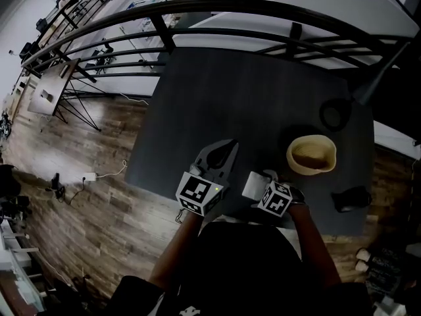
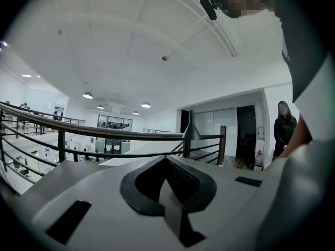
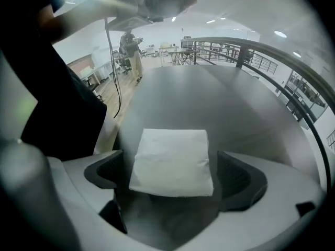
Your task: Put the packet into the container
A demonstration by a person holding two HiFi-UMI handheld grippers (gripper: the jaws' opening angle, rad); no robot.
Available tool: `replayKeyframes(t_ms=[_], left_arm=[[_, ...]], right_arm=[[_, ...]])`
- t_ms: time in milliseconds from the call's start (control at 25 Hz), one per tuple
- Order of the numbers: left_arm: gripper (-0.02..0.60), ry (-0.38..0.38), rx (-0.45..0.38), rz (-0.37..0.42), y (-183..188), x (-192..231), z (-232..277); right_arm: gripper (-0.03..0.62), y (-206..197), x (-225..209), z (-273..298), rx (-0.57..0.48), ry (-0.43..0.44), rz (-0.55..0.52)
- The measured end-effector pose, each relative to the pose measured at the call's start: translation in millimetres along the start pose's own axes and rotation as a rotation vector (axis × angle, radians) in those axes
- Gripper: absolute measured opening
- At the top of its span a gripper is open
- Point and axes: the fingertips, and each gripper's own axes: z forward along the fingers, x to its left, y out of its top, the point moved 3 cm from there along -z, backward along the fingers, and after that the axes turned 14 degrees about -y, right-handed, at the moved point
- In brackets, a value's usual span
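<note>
Presently straddling the packet (image 3: 172, 158) with the right gripper (image 3: 174, 179), jaws standing wide apart, pads off it, just left of the container (image 1: 311, 155), at the near edge of the table (image 1: 250, 97). Facing bare tabletop beyond the container, up to the railing (image 1: 230, 5). Holding the left gripper (image 2: 168, 184) further left, jaws pressing together, empty, tilting upward.

The head view looked steeply down from above onto the dark table (image 1: 250, 104) and railing (image 1: 197, 8). The left gripper view tilted up past that railing (image 2: 104, 133) toward the ceiling (image 2: 131, 46). The right gripper view sat low, close behind the white packet (image 3: 172, 161), facing along the same table (image 3: 209, 98).
</note>
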Motion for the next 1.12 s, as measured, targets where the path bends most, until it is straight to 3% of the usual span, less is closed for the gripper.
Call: replayKeyframes(t_ms=[520, 600, 1120], left_arm=[[-0.002, 0.015, -0.01, 0.005, 1, -4, -6], [-0.002, 0.015, -0.016, 0.01, 5, -5, -4], [-0.003, -0.006, -0.013, 0.026, 9, -5, -1]], right_arm=[[0.535, -7, 4, 13, 0.056, 0.013, 0.005], [0.495, -8, 2, 11, 0.063, 0.006, 0.0], [0.449, 1, -7, -1, 0.044, -0.026, 0.023]])
